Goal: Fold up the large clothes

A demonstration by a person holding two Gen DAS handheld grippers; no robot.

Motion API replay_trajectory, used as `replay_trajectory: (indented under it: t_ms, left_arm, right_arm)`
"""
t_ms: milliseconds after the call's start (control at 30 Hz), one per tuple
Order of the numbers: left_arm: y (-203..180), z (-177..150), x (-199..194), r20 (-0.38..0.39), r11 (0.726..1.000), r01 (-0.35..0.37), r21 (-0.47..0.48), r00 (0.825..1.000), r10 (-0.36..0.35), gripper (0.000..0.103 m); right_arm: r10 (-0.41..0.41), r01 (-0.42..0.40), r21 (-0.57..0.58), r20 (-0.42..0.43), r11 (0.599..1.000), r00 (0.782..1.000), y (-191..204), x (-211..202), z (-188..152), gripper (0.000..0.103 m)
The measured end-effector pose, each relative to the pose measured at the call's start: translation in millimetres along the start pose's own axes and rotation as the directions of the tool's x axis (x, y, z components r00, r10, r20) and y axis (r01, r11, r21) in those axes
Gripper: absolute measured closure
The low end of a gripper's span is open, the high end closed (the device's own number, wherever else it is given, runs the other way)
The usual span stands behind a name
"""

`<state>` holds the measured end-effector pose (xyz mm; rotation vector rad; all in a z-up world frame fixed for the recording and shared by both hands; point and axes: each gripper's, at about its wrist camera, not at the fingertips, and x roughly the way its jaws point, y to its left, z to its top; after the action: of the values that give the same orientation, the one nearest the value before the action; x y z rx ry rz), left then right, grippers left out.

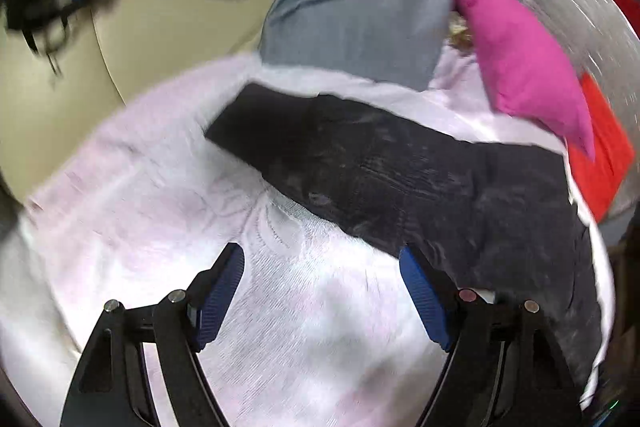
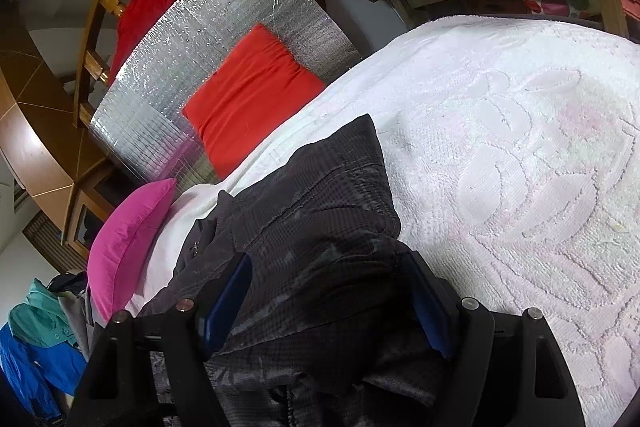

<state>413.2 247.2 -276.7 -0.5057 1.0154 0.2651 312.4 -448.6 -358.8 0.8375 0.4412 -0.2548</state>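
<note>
White towelling covers our work surface, with the dark garment lying flat along it. Our left gripper hangs spread and empty; our right gripper stands spread astride the cloth's bunched end. We judge a fold half done; next, pinch an edge.

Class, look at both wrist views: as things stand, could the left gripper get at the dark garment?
Probably yes: the left gripper is open over the white towel, and the dark garment lies uncovered just beyond its fingers.
</note>
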Motion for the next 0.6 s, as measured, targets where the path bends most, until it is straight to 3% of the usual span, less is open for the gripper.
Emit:
replay_trajectory:
  t_ms: [67,133,267,400,467,500,600]
  left_arm:
    - [7,7,18,-0.029,0.997,0.027,-0.076,0.999,-0.029,0.024]
    - [21,14,34,-0.039,0.985,0.066,-0.161,0.997,-0.073,0.038]
    - [36,26,66,-0.060,0.959,0.097,-0.265,0.991,-0.117,0.048]
    - [38,38,76,-0.004,0.952,0.120,-0.283,0.992,-0.126,0.053]
    - [36,44,81,-0.003,0.954,0.103,-0.281,0.994,-0.108,0.063]
    - [35,46,83,0.001,0.956,0.100,-0.275,0.995,-0.104,0.075]
    - [28,53,83,0.021,0.959,0.118,-0.258,0.993,-0.117,0.085]
  right_arm:
    - [0.001,-0.001,0.000,-0.001,1.000,1.000,0,0,0,0.023]
    - [0.001,-0.001,0.001,-0.001,1.000,1.000,0,0,0,0.022]
    - [0.000,0.000,0.002,-0.001,1.000,1.000,0,-1,0,0.022]
    - [0.000,0.000,0.001,-0.002,1.000,1.000,0,-1,0,0.022]
    - [0.000,0.000,0.002,-0.002,1.000,1.000,0,-1,0,0.022]
    - [0.000,0.000,0.002,-0.002,1.000,1.000,0,-1,0,0.022]
    - [0.002,-0.002,0.005,-0.001,1.000,1.000,-1,-1,0,0.022]
